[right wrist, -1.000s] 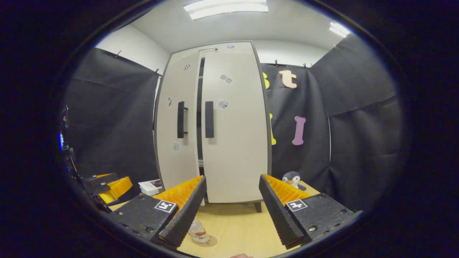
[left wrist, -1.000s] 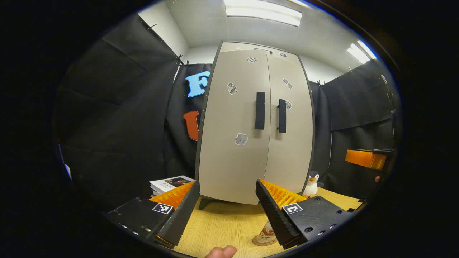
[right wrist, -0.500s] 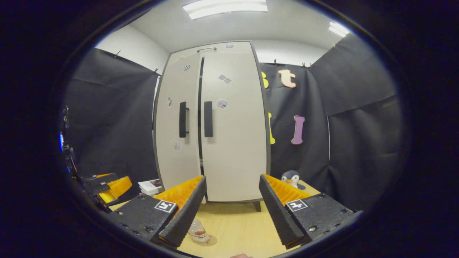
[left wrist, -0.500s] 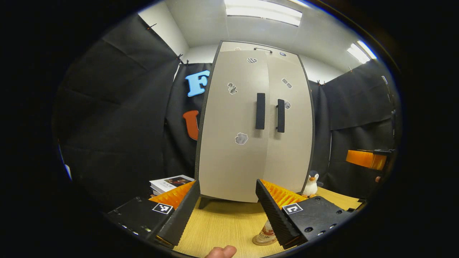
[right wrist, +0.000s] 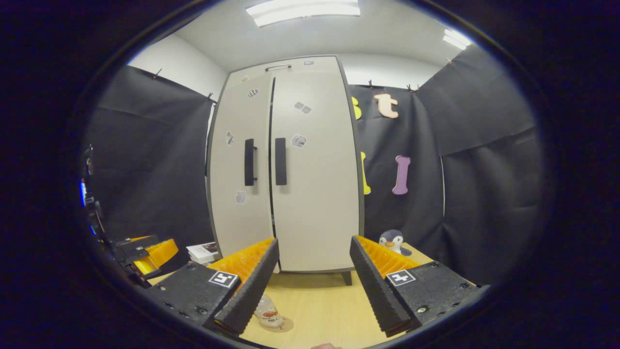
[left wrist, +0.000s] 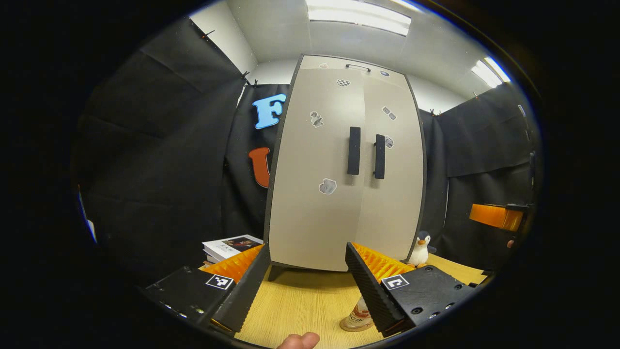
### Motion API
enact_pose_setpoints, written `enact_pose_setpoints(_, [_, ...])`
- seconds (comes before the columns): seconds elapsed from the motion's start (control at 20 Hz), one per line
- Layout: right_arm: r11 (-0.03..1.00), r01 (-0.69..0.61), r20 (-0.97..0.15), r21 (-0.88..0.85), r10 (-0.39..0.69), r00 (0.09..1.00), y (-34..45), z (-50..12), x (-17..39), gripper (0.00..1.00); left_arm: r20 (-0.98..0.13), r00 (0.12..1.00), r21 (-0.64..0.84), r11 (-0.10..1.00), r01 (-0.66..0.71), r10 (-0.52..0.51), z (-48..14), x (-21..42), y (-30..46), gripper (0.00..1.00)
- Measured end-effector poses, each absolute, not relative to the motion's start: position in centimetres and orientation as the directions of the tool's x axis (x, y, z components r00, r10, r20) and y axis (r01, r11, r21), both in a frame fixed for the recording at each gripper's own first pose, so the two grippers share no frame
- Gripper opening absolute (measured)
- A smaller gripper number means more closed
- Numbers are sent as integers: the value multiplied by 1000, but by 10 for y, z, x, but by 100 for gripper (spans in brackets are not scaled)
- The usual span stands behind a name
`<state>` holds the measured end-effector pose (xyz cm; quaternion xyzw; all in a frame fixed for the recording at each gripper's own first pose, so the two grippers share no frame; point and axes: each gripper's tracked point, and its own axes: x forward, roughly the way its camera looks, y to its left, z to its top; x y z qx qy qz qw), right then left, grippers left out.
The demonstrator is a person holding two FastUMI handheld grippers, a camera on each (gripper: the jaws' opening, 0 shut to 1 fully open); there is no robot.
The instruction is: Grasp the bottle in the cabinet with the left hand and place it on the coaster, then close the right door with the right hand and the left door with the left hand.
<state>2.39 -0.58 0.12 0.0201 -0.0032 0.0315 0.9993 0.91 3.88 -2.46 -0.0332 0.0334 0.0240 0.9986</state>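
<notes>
The tall beige cabinet (left wrist: 339, 194) stands on the wooden table with its left door (left wrist: 315, 213) and right door (left wrist: 395, 208) flush and both black handles side by side. In the right gripper view only a thin dark seam runs between the cabinet doors (right wrist: 271, 194). The bottle (left wrist: 359, 315) stands upright on the round coaster (left wrist: 346, 325) on the table, partly hidden behind a finger; the bottle (right wrist: 269, 314) also appears low in the right gripper view. My left gripper (left wrist: 306, 248) is open and holds nothing, well short of the cabinet. My right gripper (right wrist: 314, 241) is likewise open.
A stack of books (left wrist: 231, 247) lies left of the cabinet and a toy penguin (left wrist: 420, 249) stands to its right. The right gripper (left wrist: 494, 215) shows far right in the left gripper view. A thumb (left wrist: 298, 341) pokes in at the bottom edge.
The left door has swung the last bit shut, and the dark gap between the doors has narrowed to a thin seam. Both grippers have barely moved.
</notes>
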Motion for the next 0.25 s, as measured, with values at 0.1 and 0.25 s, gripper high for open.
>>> enact_pose_setpoints(0.1, [997, -63, 10, 35, 63, 998, -6, 2, 23, 96, -63, 997, -58, 997, -51, 47, -23, 8, 39, 99])
enact_pose_setpoints(0.25, [997, -64, 12, 35, 64, 998, -6, 1, 22, 94, -58, 997, -62, 997, -52, 49, -22, 8, 39, 99])
